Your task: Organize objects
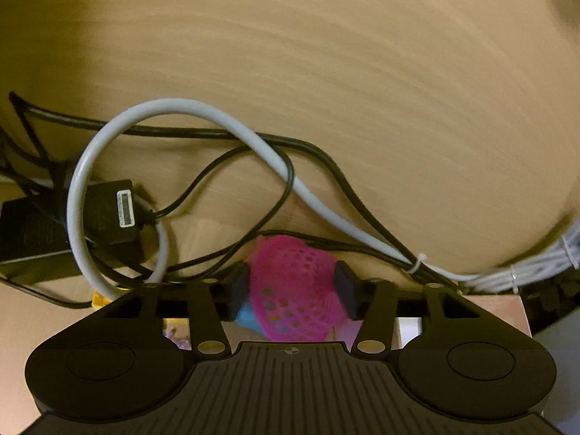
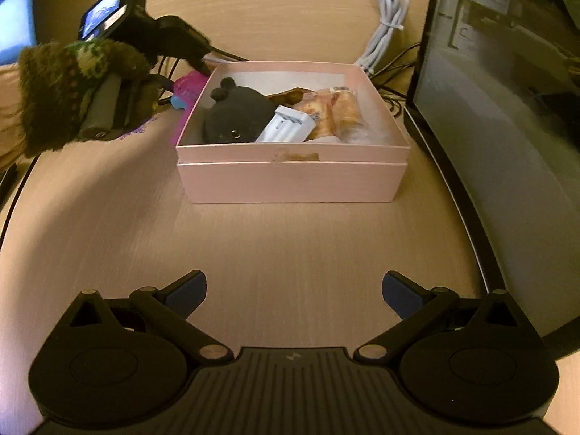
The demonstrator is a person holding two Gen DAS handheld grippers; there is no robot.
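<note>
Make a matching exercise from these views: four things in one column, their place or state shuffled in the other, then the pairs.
1. pink mesh ball
2. black plush toy
3. right gripper
4. white cable bundle

A. open above bare table
B. lying behind the box
C. clamped in the left gripper
D. inside the pink box

Pairs: 1-C, 2-D, 3-A, 4-B

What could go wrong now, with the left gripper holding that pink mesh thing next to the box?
The left gripper grips the soft pink mesh item over tangled cables; it could slip out or snag one. In the right wrist view it is outside the pink box's left wall, so dropping it now would likely miss. The box already holds a black plush and snacks, so space is tight.
</note>
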